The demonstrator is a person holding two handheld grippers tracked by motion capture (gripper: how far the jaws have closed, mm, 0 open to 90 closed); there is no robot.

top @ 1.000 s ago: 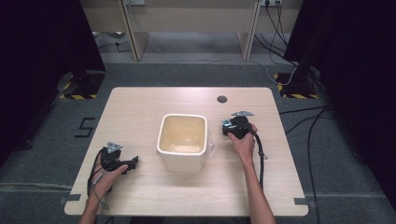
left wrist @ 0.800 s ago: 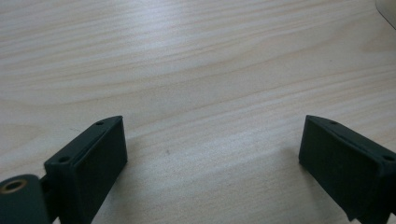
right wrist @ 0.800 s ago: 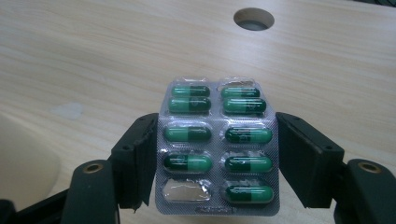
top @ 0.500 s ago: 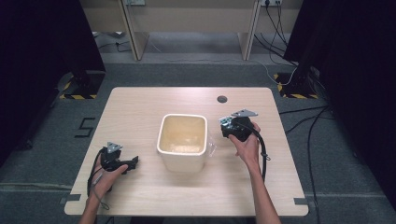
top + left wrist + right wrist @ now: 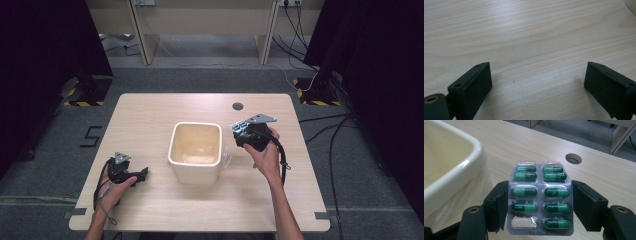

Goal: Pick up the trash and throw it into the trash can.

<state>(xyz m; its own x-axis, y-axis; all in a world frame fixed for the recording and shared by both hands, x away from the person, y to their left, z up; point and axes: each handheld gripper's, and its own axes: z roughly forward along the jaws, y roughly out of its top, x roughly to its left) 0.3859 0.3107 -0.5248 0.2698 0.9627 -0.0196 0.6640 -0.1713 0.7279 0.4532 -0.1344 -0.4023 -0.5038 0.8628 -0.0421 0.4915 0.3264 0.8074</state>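
Note:
My right gripper (image 5: 539, 185) is shut on a silver blister pack (image 5: 540, 197) of green capsules, gripped by its two long edges and held upright. One pocket at the pack's bottom left is torn open and empty. In the high view the right gripper (image 5: 240, 131) hovers just right of a cream square bin (image 5: 172, 146), whose rim (image 5: 461, 162) shows at the left of the right gripper view. My left gripper (image 5: 143, 173) rests low over the table's front left, open, with bare wood between its jaws (image 5: 537, 66).
A light wooden table (image 5: 150, 120) carries a round cable hole (image 5: 238, 106) at the back, seen again behind the pack (image 5: 573, 158). Clear plastic film (image 5: 461, 202) lies against the bin's right wall. Cables trail on the floor at the right.
My right hand has risen a little beside the bin, with the blister pack still in its jaws. The left hand has stayed where it was.

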